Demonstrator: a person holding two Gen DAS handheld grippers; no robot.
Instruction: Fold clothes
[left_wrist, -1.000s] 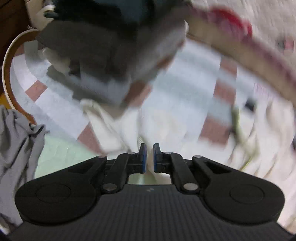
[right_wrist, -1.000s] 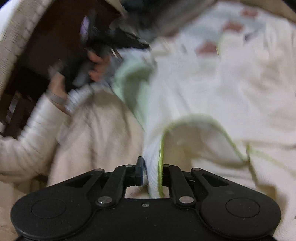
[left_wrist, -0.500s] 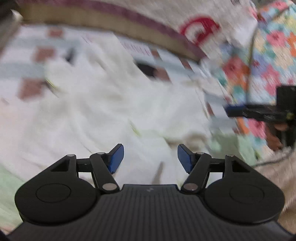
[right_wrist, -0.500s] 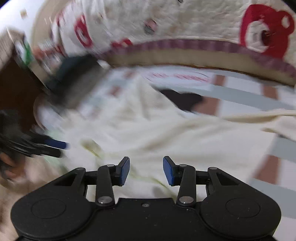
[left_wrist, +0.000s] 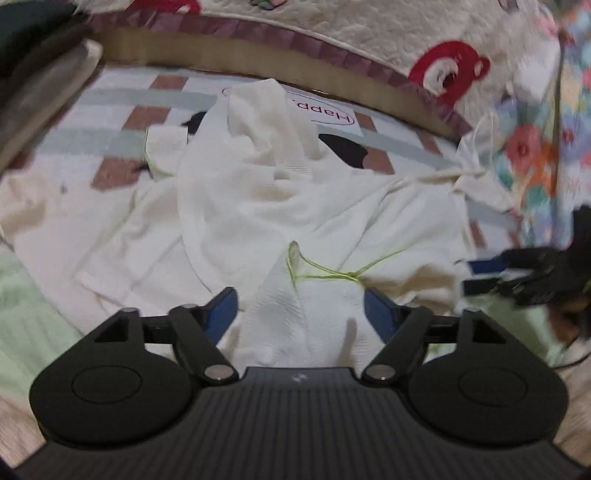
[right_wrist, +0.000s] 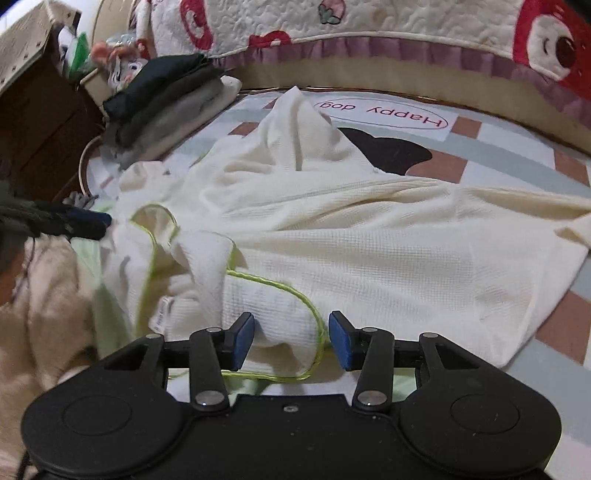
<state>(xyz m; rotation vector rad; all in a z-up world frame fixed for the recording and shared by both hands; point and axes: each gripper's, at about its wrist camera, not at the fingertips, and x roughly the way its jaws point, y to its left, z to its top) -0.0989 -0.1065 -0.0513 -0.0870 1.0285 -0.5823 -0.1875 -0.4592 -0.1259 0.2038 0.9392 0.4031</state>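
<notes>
Nearest, the left gripper gapes wide and the right gripper partly, both jaws just opened, pads clear of the cream garment, whose green-piped hem lies between them. It sprawls across the checked mat; folded stack far left.

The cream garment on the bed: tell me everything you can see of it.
The cream garment looks like soft waffle-knit cloth with a lime-green trim along its edges. It lies unfolded and rumpled across the checked sheet, with one ridge bunched up toward the far side, partly hiding a black print. A small white label shows by the near left edge. The near edge curls over between the open pads of the right gripper, which do not press it. A stack of folded dark clothes sits beyond its left end.
</notes>
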